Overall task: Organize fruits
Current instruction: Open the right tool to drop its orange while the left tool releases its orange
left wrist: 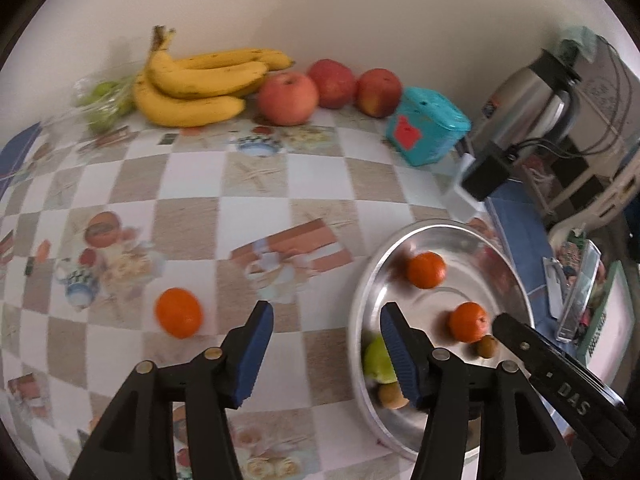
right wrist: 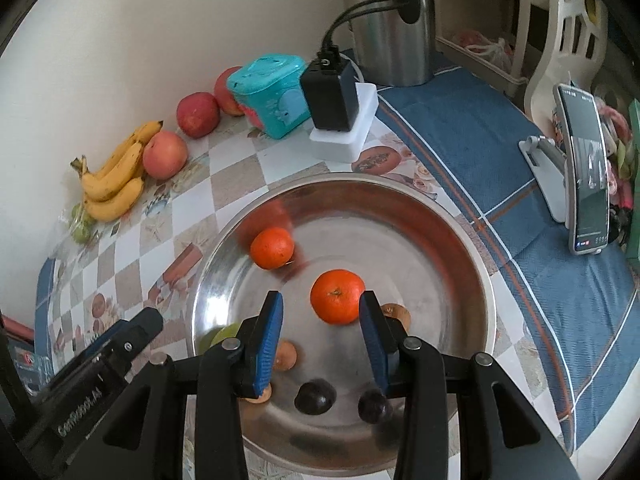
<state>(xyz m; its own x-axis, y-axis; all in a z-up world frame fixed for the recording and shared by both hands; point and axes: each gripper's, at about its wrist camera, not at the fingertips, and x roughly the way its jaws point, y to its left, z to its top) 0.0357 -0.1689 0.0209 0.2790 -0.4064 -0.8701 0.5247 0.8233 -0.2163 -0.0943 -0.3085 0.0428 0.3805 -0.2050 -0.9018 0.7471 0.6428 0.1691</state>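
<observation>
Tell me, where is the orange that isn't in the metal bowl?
In the left wrist view, the loose orange lies on the checkered tablecloth, left of the left fingers, away from the bowl.

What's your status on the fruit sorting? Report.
Left gripper open, empty. Right gripper open above the metal bowl. Two oranges in, one orange left on the tablecloth, path clear.
</observation>
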